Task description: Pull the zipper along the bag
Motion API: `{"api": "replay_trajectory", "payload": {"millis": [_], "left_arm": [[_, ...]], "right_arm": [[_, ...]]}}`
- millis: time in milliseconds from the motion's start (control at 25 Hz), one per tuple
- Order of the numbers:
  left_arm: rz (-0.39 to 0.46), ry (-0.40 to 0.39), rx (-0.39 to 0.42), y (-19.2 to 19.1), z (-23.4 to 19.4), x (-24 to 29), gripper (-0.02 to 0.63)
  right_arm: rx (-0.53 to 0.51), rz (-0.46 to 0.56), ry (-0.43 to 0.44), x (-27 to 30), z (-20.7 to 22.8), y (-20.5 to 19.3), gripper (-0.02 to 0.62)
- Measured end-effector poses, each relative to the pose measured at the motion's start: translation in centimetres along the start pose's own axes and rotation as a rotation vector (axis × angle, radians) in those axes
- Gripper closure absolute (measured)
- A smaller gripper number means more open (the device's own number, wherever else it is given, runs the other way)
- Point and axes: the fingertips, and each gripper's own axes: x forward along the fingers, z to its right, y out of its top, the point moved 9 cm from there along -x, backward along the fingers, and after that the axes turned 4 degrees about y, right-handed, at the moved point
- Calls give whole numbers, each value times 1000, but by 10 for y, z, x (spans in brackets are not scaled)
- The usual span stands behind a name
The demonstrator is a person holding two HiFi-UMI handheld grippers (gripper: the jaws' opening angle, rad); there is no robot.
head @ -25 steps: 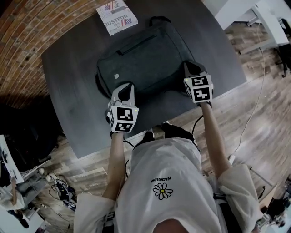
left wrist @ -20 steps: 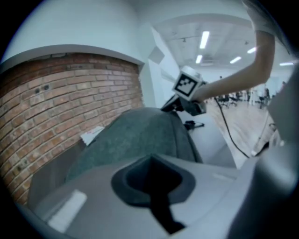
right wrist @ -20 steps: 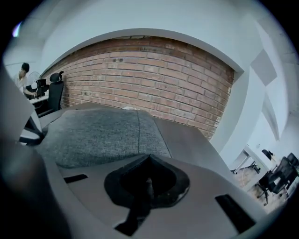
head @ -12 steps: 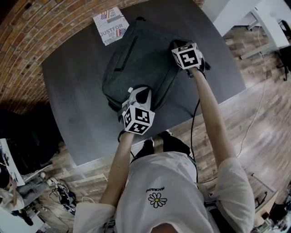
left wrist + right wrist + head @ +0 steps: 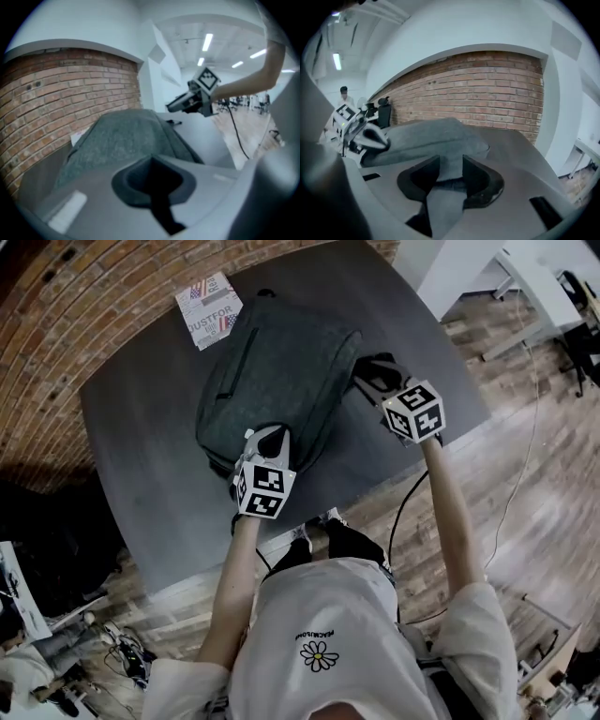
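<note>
A dark grey backpack (image 5: 272, 371) lies on the dark table (image 5: 141, 456), with a pocket zipper line (image 5: 234, 367) across its top face. My left gripper (image 5: 265, 439) sits at the bag's near end, jaws shut; nothing shows between them in the left gripper view (image 5: 152, 161), where the bag (image 5: 126, 136) rises just ahead. My right gripper (image 5: 367, 373) is beside the bag's right side. Its jaws are opening (image 5: 451, 161), with the bag (image 5: 431, 133) showing through the gap but not pressed by the pads.
A printed booklet (image 5: 208, 307) lies at the table's far edge, touching the bag's far corner. A brick surface borders the table on the left. White desks (image 5: 487, 277) and wooden floor lie to the right. A cable hangs below my right arm.
The bag has swung round on the table and now lies more lengthwise away from me. My right gripper went far along its right side, came back, and its jaws have parted.
</note>
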Motion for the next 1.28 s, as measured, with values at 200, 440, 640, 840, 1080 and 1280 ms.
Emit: {"api": "replay_trajectory", "payload": {"millis": [200, 440, 640, 840, 1080, 1280], "left_arm": [[-9, 0, -8, -1, 0, 0, 607], [-3, 5, -5, 3, 0, -1, 607], [-8, 12, -7, 3, 2, 0, 607], [-3, 9, -1, 1, 1, 0, 607], [-8, 8, 0, 2, 1, 0, 607], [-15, 3, 8, 3, 1, 1, 607]], "right_arm": [[-102, -158, 103, -1, -26, -50, 433], [-191, -220, 179, 33, -35, -61, 433], [-265, -272, 206, 55, -34, -62, 457], [-284, -276, 192, 59, -37, -62, 470], [-325, -282, 202, 52, -47, -60, 549], [-267, -259, 200, 42, -49, -61, 541]]}}
